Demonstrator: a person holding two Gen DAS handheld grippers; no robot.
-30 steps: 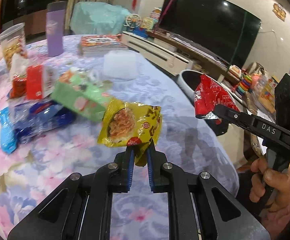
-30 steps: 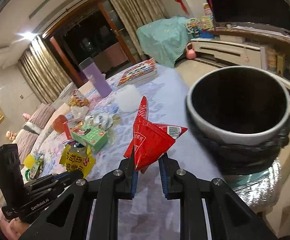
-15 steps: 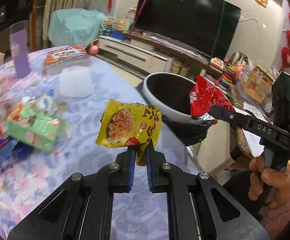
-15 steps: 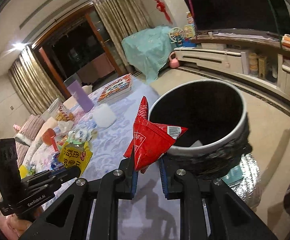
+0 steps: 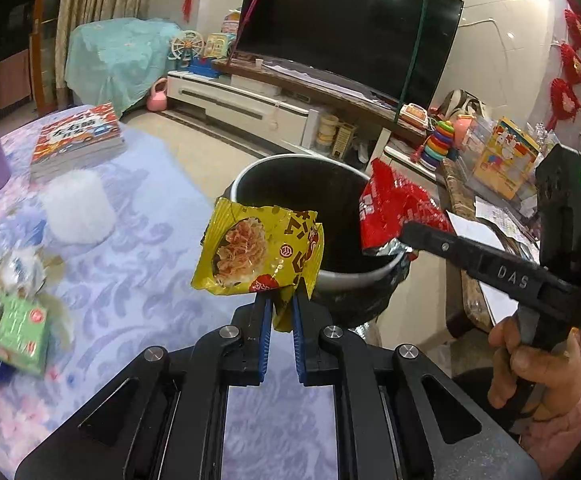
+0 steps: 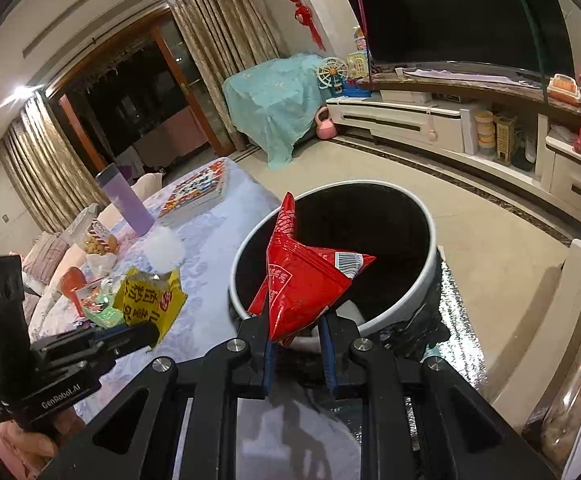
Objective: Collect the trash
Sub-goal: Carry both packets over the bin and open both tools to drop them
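Both grippers have swung from the table to the bin [image 6: 418, 216]: right gripper [image 6: 296, 334] apparently loosening on the red packet [image 6: 302, 284], left gripper [image 5: 280, 312] clenching the yellow wrapper [image 5: 258, 256]; dropping comes next.

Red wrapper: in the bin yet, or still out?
Out. The right gripper is shut on the red wrapper, holding it above the bin's open mouth.

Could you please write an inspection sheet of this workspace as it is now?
Surface: table under floral cloth.
Job's things: yellow wrapper and red wrapper held up; black-lined trash bin beside the table.
Clutter: green packet, white tissue roll, book, purple bottle.
Grippers: left gripper shut on yellow wrapper; right gripper shut on red wrapper, over the bin.
Cables: nothing seen.
Surroundings: television, covered furniture.
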